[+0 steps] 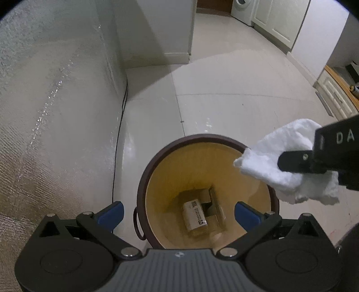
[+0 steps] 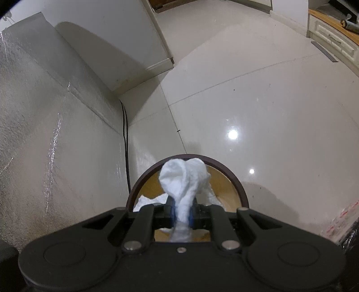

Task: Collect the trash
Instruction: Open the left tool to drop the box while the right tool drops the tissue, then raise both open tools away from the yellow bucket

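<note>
A round trash bin (image 1: 143,179) with a brown rim and a yellow inside stands on the floor below both grippers. At its bottom lies a small cardboard box (image 1: 197,213). My left gripper (image 1: 179,214) hangs over the bin's near side with its blue pads (image 1: 112,213) spread wide and nothing between them. At the right, over the bin's rim, my right gripper (image 1: 300,161) is shut on a crumpled white tissue (image 1: 276,155). In the right wrist view the tissue (image 2: 184,179) bulges out past the shut gripper (image 2: 181,214) above the bin (image 2: 235,182).
A silver textured wall covering (image 1: 44,112) runs along the left. A black cable (image 1: 119,139) drops down beside it to the glossy tiled floor (image 1: 235,89). White cabinets and a washing machine (image 1: 242,9) stand far back. A wooden-topped unit (image 1: 336,89) sits at the right.
</note>
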Demonstrator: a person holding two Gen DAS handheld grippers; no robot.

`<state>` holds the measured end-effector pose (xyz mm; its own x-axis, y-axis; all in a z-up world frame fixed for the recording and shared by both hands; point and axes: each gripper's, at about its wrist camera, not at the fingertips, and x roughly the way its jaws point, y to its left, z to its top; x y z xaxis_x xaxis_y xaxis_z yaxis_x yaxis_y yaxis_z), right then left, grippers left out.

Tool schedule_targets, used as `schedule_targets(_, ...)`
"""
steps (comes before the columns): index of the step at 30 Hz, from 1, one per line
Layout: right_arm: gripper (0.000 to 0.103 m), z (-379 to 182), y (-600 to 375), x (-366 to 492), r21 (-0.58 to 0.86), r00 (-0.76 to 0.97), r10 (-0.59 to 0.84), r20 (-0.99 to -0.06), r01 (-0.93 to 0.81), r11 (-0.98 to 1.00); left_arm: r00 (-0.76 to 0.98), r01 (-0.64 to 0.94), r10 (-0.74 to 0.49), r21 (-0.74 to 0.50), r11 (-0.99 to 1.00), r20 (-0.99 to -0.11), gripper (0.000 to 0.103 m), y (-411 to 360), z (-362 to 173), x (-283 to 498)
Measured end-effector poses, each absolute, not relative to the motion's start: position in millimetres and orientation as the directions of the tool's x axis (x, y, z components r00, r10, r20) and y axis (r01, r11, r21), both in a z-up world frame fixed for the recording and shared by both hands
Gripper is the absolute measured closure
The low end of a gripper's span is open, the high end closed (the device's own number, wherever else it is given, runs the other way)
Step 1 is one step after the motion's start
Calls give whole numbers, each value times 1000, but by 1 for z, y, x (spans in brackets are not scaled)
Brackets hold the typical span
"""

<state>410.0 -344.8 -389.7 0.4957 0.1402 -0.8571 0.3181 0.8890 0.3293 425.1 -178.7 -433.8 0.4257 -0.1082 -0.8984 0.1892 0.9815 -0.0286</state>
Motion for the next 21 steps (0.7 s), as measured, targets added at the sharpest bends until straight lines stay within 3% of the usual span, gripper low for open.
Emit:
schedule_targets(7,77,-395,-342,417,333,485,155,-861,305,892,391,234,-105,-12,972,-914,0,-184,-435,419)
schedule_targets(8,69,-396,-341,418,336,489,157,-858,304,892,388,241,-104,-8,970,-916,0,-184,-434,417)
schedule_targets(9,52,-397,-342,418,338,490,157,-857,305,890,385,246,-104,-6,969,-917,0,-184,-434,416)
schedule_targets(11,31,-398,-342,417,323,487,140,-862,314,893,376,248,-108,-13,969,-920,0,-183,-433,415)
schedule_targets(12,27,-398,-342,417,311,486,129,-864,314,897,372,246,-110,-16,969,-922,0,-182,-434,415)
schedule_targets(21,9,-406,-346,419,238,417,105,-903,281,930,346,204,-99,-28,978,-933,0,-175,-432,416)
